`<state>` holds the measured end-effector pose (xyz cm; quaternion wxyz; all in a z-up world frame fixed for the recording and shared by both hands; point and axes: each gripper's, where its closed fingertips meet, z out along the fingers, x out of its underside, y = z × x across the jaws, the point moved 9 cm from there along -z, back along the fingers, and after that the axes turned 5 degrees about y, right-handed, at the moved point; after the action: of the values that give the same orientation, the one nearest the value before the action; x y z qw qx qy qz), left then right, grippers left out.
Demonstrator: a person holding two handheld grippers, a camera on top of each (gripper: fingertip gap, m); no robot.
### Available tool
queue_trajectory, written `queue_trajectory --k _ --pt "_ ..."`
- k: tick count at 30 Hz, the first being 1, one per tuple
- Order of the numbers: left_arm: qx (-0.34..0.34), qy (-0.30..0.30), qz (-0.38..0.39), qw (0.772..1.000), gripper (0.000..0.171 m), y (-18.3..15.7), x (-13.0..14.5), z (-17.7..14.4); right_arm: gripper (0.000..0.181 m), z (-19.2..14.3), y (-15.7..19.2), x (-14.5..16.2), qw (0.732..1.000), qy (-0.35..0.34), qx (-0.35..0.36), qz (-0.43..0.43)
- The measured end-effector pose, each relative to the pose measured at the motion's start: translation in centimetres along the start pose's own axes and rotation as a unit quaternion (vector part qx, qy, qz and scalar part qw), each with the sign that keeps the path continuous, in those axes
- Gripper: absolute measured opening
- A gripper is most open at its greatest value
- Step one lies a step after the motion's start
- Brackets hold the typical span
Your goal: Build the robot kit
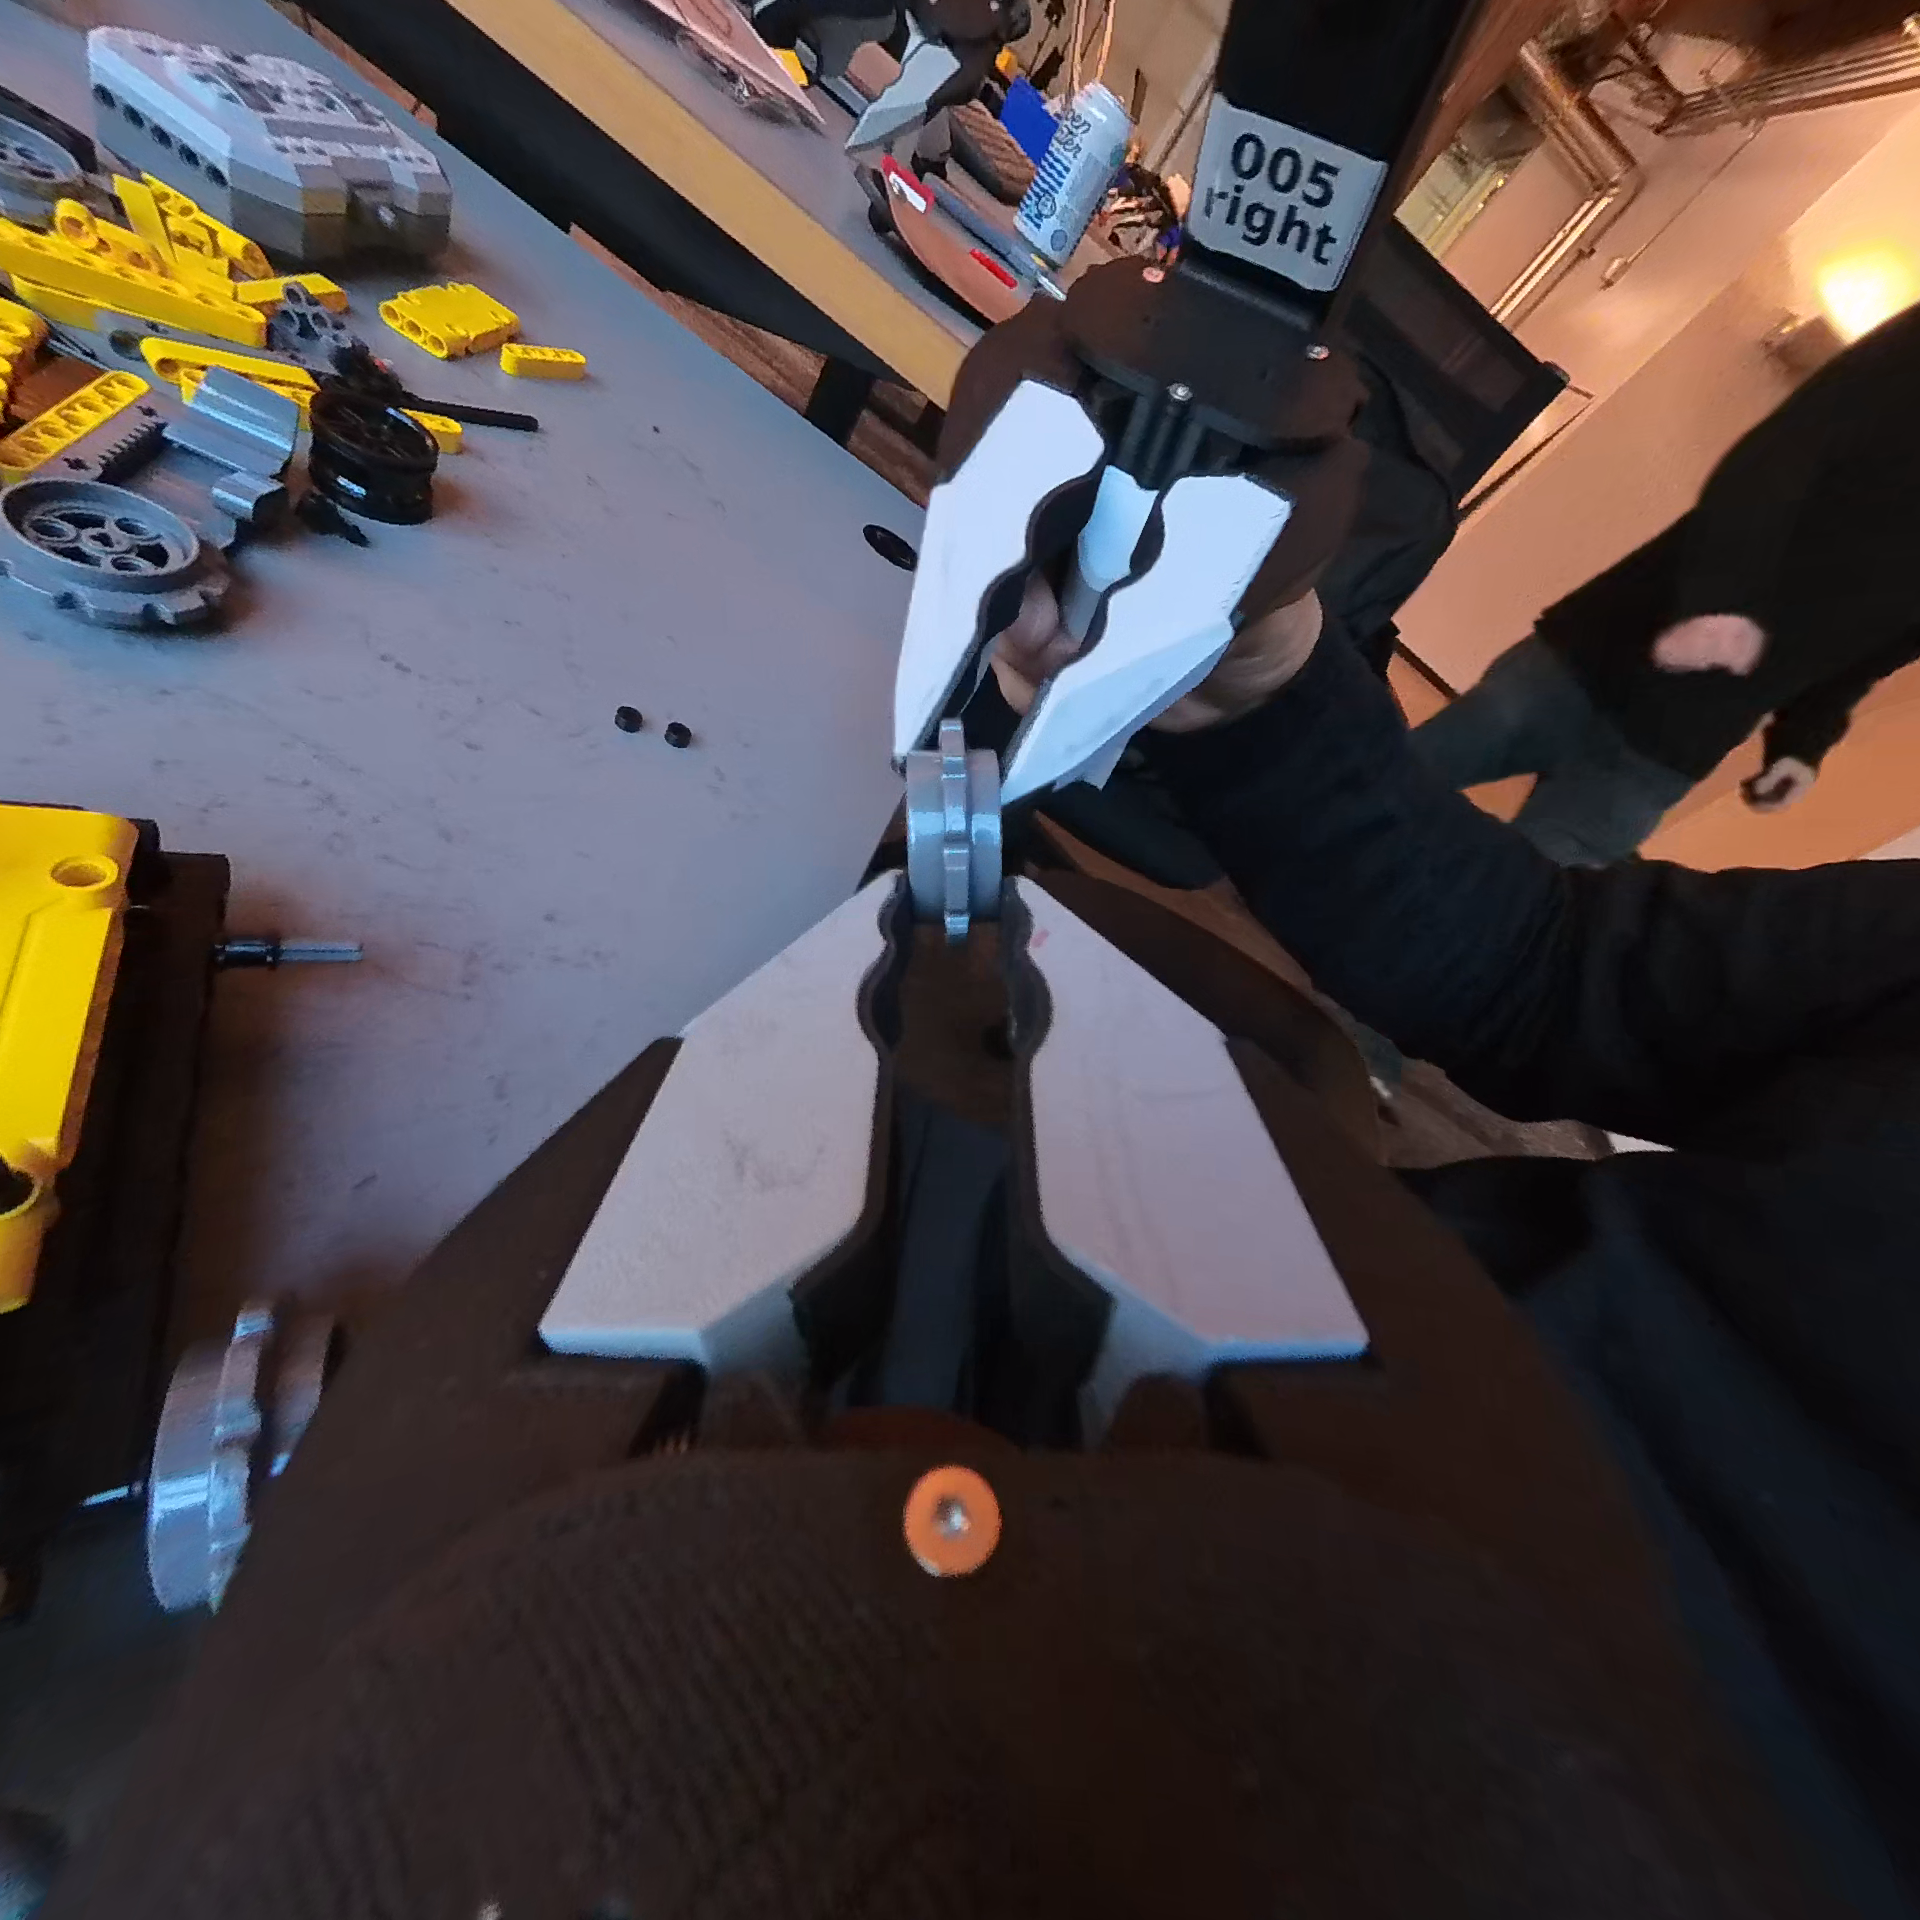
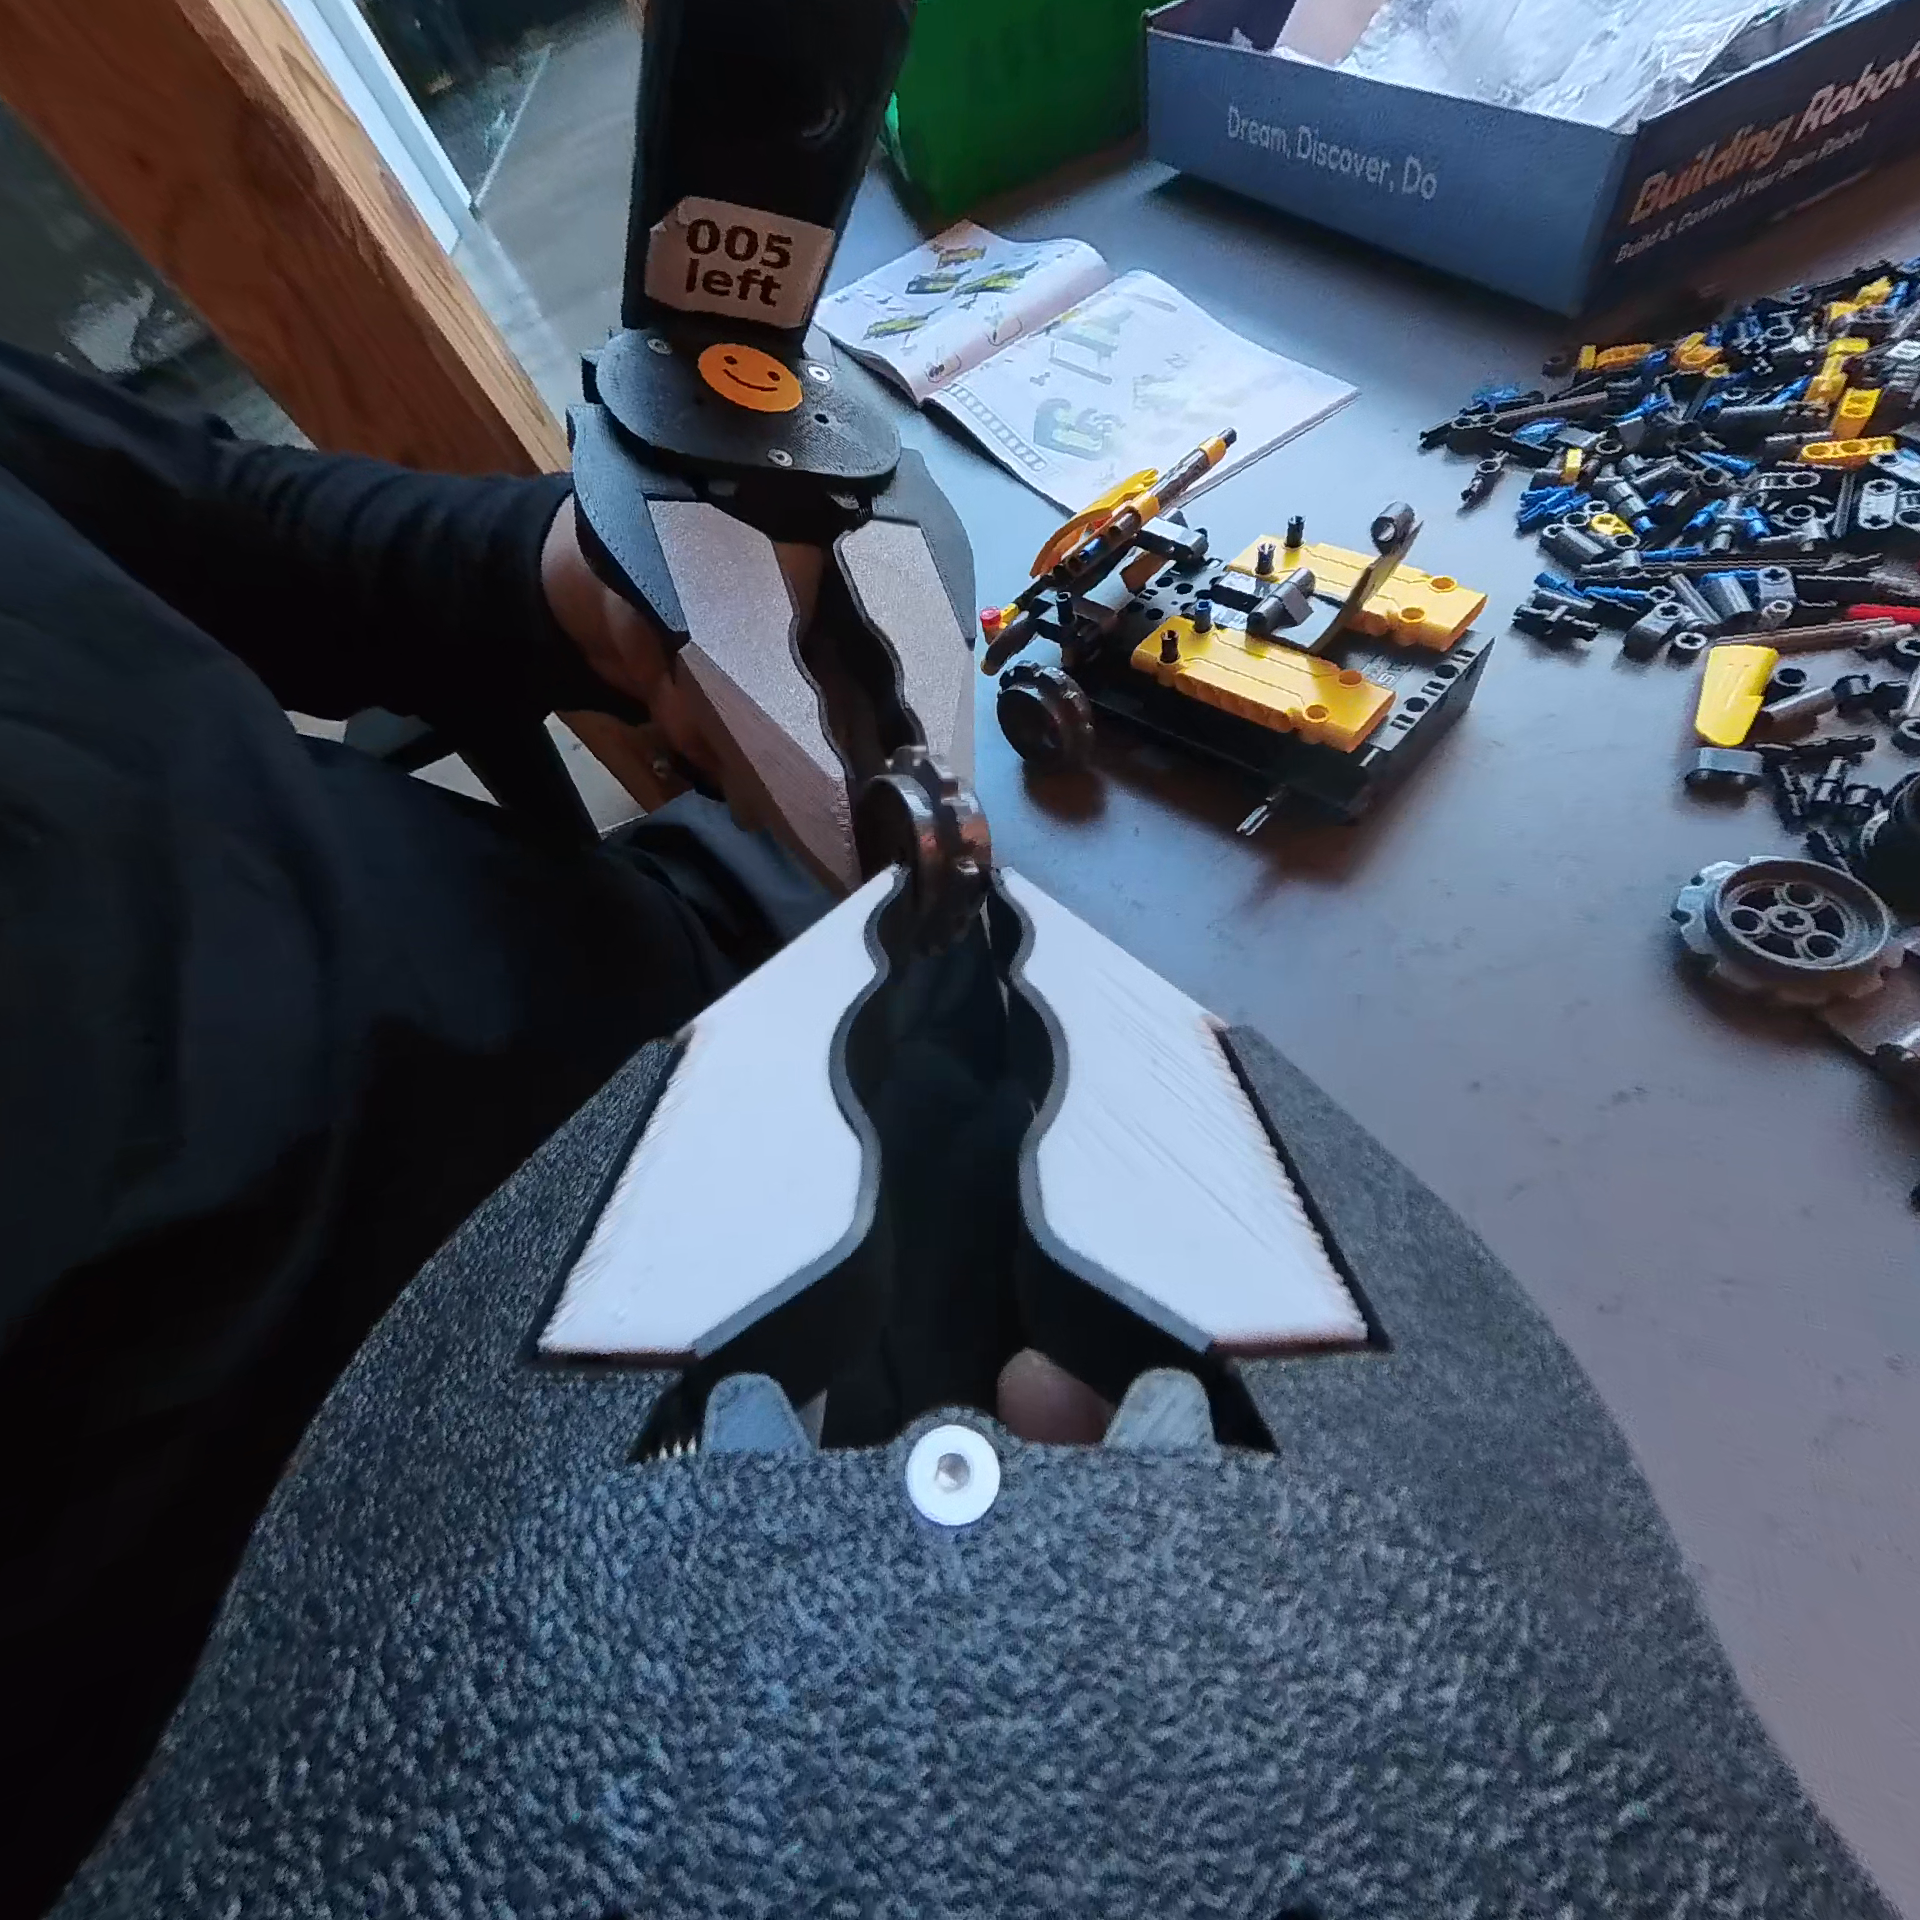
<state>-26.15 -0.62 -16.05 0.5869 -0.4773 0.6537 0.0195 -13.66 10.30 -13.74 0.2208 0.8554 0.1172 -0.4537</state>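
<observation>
- A small grey gear [image 1: 954,844] is pinched at once by the left gripper [image 1: 951,914] and the right gripper [image 1: 951,753], above the desk [image 1: 520,675] edge.
- If either grip is eased unevenly, the gear could be dropped off the desk.

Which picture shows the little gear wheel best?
The left wrist view: the grey gear is brightly lit there, teeth clear, pinched between the left gripper and right gripper. The right wrist view shows the gear dark and shadowed.
</observation>
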Motion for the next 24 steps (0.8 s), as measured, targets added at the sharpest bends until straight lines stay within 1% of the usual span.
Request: queue_trajectory --k 3,6,15,19,24 --pt "-0.004 0.003 -0.001 1.0 0.013 0.11 0.09 0.03 0.013 0.11 -0.01 -0.03 1.0 0.004 0.008 -0.002" --pt "0.004 -0.003 -0.008 1.0 0.013 0.06 -0.02 -0.07 0.013 0.01 -0.04 -0.16 1.0 -0.005 -0.001 0.007" --pt "0.007 0.01 0.002 1.0 0.013 -0.22 0.08 -0.01 0.014 0.01 0.09 0.15 1.0 -0.004 -0.016 0.009" --pt "0.013 0.024 -0.005 1.0 0.013 -0.03 0.45 0.33 0.012 0.25 0.2 0.12 1.0 0.021 0.003 -0.011" --pt "-0.003 0.022 0.002 1.0 0.012 0.31 0.78 0.36 0.011 0.4 0.21 -0.44 0.999 0.036 0.024 -0.026"
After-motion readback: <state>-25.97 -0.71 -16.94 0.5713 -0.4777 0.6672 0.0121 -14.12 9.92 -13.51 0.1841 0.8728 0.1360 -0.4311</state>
